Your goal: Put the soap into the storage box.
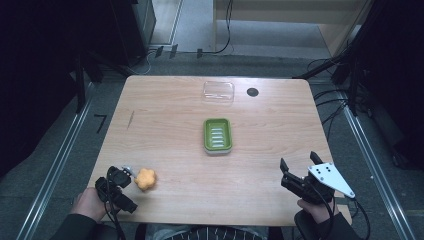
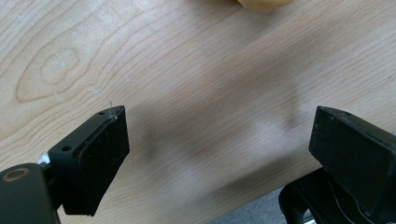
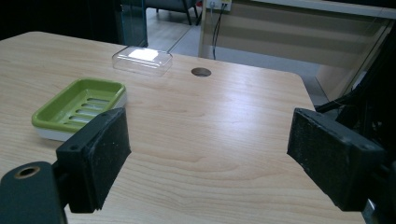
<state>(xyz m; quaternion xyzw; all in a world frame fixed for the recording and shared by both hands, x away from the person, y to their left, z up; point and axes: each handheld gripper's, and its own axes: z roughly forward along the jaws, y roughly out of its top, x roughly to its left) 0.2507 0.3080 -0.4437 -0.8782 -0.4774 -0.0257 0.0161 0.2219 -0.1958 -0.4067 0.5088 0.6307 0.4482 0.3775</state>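
An orange flower-shaped soap (image 1: pixel 145 178) lies on the wooden table (image 1: pixel 170 130) near its front left corner. My left gripper (image 1: pixel 121 181) sits just left of it, open, its jaws wide apart over bare wood; the soap's edge (image 2: pixel 261 3) peeks in at the top of the left gripper view. A green soap dish (image 1: pixel 217 135) stands at the table's middle, and it lies ahead to the left (image 3: pixel 79 108) in the right gripper view. My right gripper (image 1: pixel 299 169) is at the front right, open with nothing between its jaws.
A clear plastic lid or box (image 1: pixel 218 92) rests near the far edge, seen too in the right gripper view (image 3: pixel 142 59). Beside it is a round dark cable hole (image 1: pixel 252 92). Dark stands and cables surround the table.
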